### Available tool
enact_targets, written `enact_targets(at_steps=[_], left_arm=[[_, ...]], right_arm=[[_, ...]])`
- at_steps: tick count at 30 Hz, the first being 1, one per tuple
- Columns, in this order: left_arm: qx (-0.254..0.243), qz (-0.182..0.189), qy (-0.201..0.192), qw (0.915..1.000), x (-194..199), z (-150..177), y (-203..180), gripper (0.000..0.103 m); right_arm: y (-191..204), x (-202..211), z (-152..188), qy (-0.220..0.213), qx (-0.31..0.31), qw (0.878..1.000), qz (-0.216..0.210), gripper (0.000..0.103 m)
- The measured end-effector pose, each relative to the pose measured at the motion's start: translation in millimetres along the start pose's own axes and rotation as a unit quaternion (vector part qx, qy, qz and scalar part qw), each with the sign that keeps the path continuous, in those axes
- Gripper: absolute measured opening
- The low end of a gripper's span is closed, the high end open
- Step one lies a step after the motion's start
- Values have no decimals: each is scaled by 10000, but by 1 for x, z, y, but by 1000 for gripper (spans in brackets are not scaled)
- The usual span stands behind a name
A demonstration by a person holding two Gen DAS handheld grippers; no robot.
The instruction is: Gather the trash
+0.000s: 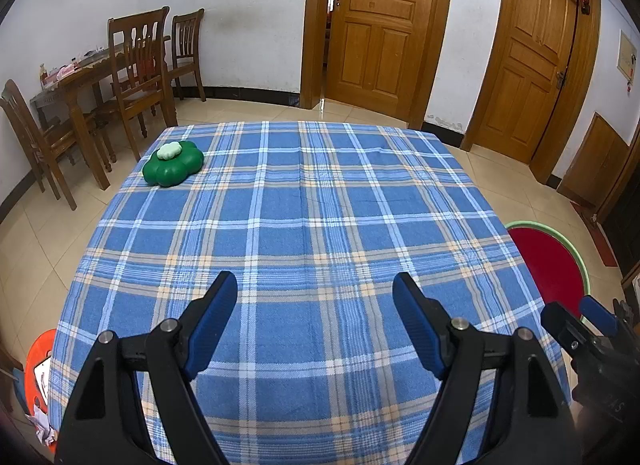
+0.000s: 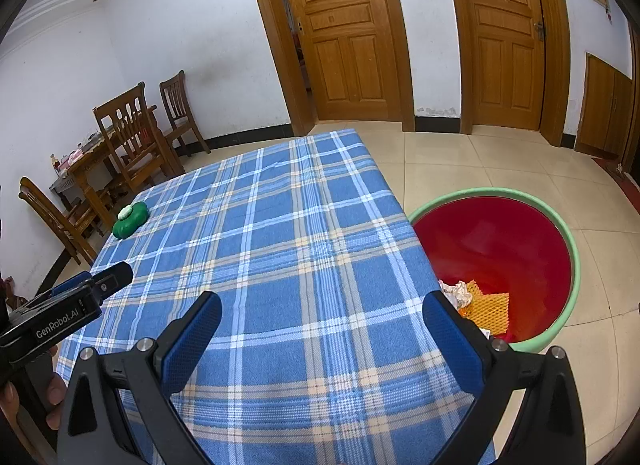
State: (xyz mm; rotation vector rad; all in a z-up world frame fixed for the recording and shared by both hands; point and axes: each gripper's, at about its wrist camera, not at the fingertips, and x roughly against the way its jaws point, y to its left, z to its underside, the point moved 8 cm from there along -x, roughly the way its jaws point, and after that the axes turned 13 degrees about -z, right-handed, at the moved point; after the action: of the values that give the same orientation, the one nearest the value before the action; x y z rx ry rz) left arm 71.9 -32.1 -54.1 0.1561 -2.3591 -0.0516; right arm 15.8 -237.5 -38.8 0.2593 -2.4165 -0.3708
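Observation:
A red bin with a green rim (image 2: 496, 241) stands on the floor at the table's right side; it also shows in the left wrist view (image 1: 556, 265). Inside lie crumpled white paper (image 2: 456, 291) and orange foam netting (image 2: 488, 307). My left gripper (image 1: 316, 285) is open and empty above the near part of the blue plaid tablecloth (image 1: 304, 201). My right gripper (image 2: 322, 307) is open and empty above the table's near right part, beside the bin. Each gripper shows at the edge of the other's view, left (image 2: 72, 301) and right (image 1: 580, 325).
A green flower-shaped container with a pale lid (image 1: 173, 163) sits at the table's far left corner, also in the right wrist view (image 2: 130, 220). An orange bin (image 1: 38, 377) stands on the floor at near left. Wooden chairs and a table (image 1: 100, 85) stand at the left wall.

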Motion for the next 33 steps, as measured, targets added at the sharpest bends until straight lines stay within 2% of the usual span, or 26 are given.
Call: enact_targets(at_steps=[33], left_arm=[[-6,17,32,10000,-2,4,-1,79]], right_arm=[[-1,0,-1,16,-13,10000,-6,102]])
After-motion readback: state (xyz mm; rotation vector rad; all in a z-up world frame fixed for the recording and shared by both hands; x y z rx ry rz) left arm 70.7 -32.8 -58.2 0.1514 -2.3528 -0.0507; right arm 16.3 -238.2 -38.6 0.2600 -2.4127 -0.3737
